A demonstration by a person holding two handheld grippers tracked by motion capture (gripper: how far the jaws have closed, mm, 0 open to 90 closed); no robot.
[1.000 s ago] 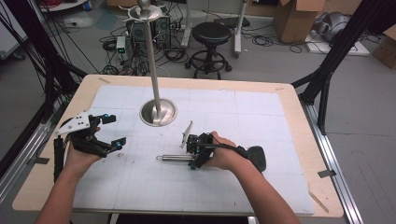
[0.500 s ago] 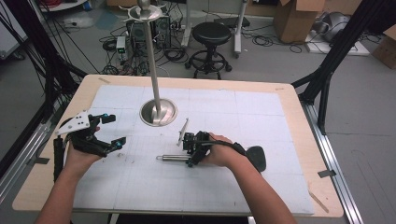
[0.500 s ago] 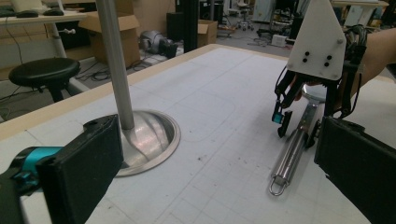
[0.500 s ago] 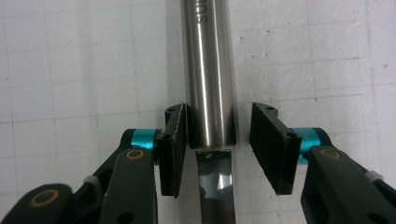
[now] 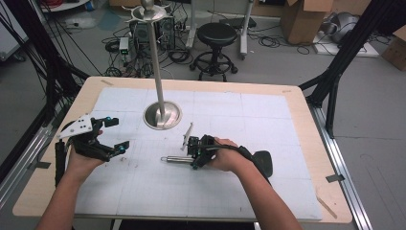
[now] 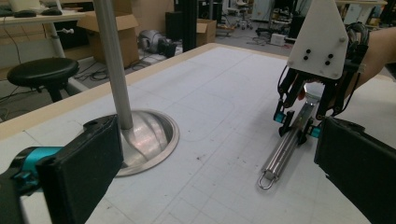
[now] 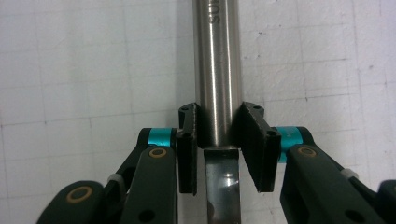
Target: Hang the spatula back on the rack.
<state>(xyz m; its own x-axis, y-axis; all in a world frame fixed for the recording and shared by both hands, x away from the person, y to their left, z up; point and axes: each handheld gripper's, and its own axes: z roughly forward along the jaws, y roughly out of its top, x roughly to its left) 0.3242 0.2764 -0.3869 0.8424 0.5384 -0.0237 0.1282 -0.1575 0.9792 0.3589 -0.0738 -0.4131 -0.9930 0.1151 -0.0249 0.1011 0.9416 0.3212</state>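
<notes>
A steel utensil lies on the white mat, its round handle (image 5: 174, 159) pointing left with a hanging loop at its tip (image 6: 266, 179). My right gripper (image 5: 195, 153) is shut on this handle; in the right gripper view the pads (image 7: 187, 140) press on both sides of the handle (image 7: 217, 60). The utensil's flat end (image 5: 187, 136) rises behind the gripper. My left gripper (image 5: 118, 134) hovers open at the table's left with nothing between its jaws, which frame the right gripper (image 6: 299, 123) in the left gripper view. A metal stand's pole (image 5: 155, 62) rises from its round base (image 5: 163, 116).
The mat (image 5: 249, 120) covers most of a wooden table (image 5: 306, 120). Beyond the far edge stand a black stool (image 5: 218, 36), cardboard boxes (image 5: 306, 19) and floor cables. Black frame struts (image 5: 344, 52) flank the table at both sides.
The right gripper and the utensil have shifted slightly left on the mat. The left gripper has stayed still and open.
</notes>
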